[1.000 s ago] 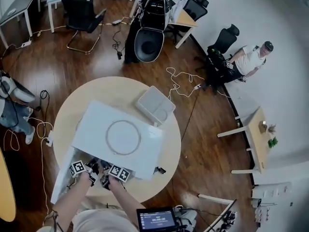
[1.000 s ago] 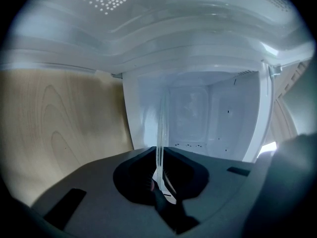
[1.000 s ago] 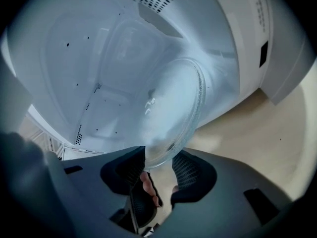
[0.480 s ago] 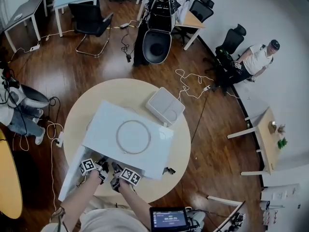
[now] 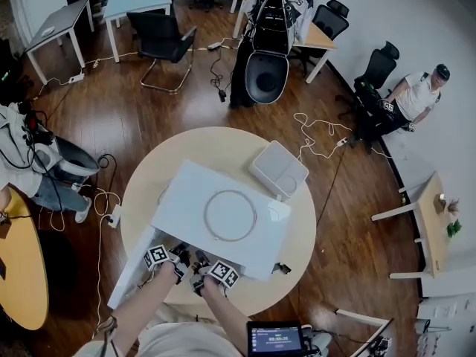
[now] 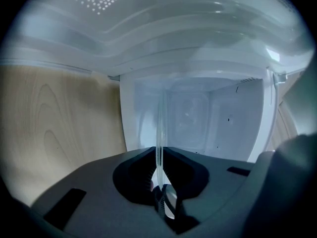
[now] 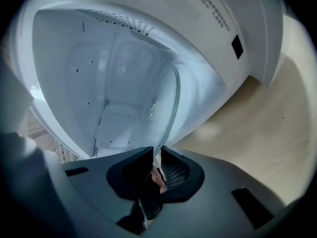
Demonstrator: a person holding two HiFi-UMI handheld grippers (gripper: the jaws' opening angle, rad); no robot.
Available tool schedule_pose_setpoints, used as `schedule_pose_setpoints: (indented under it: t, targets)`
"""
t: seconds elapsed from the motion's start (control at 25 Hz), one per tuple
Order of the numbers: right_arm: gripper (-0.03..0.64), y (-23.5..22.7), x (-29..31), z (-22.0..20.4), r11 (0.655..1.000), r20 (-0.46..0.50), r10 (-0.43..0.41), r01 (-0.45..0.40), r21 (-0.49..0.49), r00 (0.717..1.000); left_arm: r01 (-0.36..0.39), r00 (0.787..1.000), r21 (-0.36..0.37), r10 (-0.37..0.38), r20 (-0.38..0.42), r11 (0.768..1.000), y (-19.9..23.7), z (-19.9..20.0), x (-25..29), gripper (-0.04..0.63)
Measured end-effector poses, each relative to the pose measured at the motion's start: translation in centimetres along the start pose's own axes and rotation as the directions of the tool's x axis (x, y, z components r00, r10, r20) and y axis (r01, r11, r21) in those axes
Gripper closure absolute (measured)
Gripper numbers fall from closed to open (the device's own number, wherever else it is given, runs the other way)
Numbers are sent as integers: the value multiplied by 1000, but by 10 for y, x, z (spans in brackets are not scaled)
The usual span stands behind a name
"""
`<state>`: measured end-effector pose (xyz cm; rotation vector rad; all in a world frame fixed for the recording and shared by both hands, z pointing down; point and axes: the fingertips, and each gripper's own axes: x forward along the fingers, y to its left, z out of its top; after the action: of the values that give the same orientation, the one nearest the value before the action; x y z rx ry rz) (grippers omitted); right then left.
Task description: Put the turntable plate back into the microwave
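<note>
Head view: you stand at the open front of the microwave (image 5: 245, 192). Both grippers are side by side at its mouth, and the door (image 5: 128, 280) is swung out to your left.
Left gripper: your left gripper (image 6: 159, 151) is clamped on the rim of the turntable plate (image 6: 159, 128). The glass runs edge-on from its jaws toward the cavity.
Right gripper: your right gripper (image 7: 157, 151) has just been closing its jaws. The same rim sits between them, and the pads look to be on the glass.
Plate: it is held at the microwave's mouth and reaches into the cavity. You cannot tell whether it touches the cavity floor.
Risk, slip: both grips are thin pinches on smooth glass, so a twist between your hands could let the plate slide out.
Risk, knock: pushing in while tilted could strike the rim against a cavity wall.
Risk, seating: letting go off-centre could leave it rocking inside the microwave.
</note>
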<state>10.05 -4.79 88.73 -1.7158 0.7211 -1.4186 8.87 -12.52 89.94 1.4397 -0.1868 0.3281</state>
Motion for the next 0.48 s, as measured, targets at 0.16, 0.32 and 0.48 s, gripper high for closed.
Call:
schedule_pose_setpoints:
  t: [0.16, 0.32, 0.48]
  targets:
    - [569, -4, 4, 6, 998, 21, 8, -10, 57, 1000, -5, 1000, 44, 5, -13, 999, -2, 1, 4, 551]
    - [578, -1, 4, 13, 995, 65, 33, -39, 97, 997, -24, 1000, 91, 24, 2, 996, -7, 5, 2, 549]
    - [583, 6, 0, 22, 989, 99, 55, -68, 131, 994, -29, 999, 95, 27, 23, 995, -13, 5, -7, 538]
